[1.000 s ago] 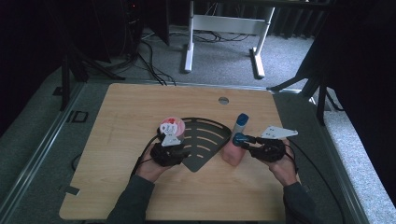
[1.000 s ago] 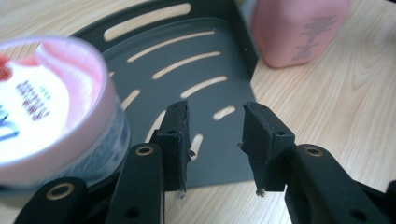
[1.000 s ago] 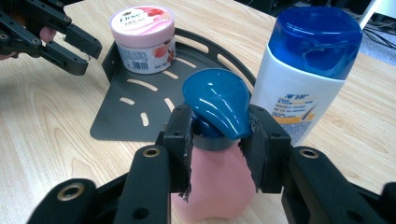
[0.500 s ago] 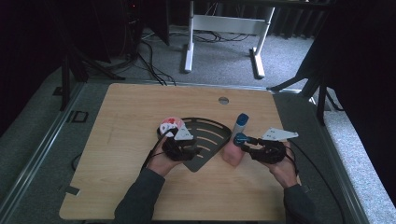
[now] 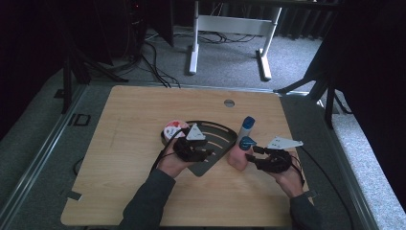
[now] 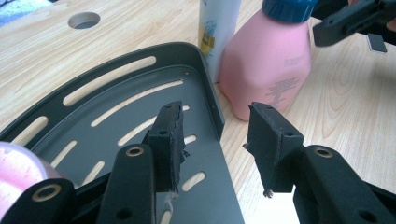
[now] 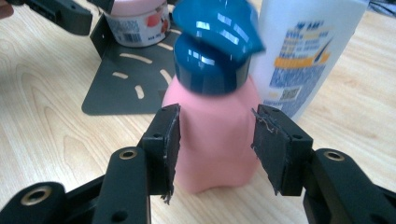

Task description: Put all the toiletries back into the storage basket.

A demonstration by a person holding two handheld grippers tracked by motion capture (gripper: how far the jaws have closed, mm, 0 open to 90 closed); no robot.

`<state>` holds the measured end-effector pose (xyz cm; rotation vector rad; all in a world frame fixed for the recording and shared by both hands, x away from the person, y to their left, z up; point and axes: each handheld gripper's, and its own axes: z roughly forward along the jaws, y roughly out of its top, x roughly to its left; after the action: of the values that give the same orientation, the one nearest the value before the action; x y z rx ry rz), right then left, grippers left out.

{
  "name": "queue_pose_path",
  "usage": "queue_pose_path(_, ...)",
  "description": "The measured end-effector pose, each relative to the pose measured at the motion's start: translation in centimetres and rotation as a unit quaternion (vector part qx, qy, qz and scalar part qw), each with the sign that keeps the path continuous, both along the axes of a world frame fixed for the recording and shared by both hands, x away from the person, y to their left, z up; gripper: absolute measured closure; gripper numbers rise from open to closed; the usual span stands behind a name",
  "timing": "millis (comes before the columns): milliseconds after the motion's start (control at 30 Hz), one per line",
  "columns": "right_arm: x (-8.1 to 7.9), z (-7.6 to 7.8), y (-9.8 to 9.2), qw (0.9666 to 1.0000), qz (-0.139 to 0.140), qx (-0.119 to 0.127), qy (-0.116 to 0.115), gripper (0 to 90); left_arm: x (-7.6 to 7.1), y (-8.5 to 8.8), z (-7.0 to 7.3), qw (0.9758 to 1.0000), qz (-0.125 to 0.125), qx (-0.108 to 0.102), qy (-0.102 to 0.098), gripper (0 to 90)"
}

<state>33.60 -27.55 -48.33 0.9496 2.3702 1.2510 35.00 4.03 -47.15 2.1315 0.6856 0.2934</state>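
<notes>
While both pairs of fingers have just been opening, one pink bottle [image 7: 212,135] stands between the right gripper's [image 7: 215,140], one slotted tray [image 6: 140,121] beneath the left gripper's [image 6: 215,140], gripping nothing.

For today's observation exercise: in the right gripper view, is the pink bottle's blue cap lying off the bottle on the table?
No: the blue cap sits on top of the upright pink bottle, not on the table.
</notes>
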Motion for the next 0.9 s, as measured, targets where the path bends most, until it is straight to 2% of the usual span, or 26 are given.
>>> queue_pose_path(200, -0.3, -1.3, -0.3, 0.9999, 0.0, -0.001, 0.012, 52.0, 0.2, -0.8, 0.3, 0.9999, -0.008, 0.007, -0.005, 56.0)
queue_pose_path(567, -0.9, -2.2, -0.7, 0.9998, -0.002, 0.006, 0.02, 59.1, 0.5, -2.1, 1.1, 0.9998, -0.016, 0.008, -0.013, 56.8)
queue_pose_path(900, -1.2, -3.4, -1.3, 0.9994, -0.004, -0.007, 0.033, 64.3, 0.9, -3.1, 1.5, 0.9996, -0.019, 0.014, -0.014, 57.1)
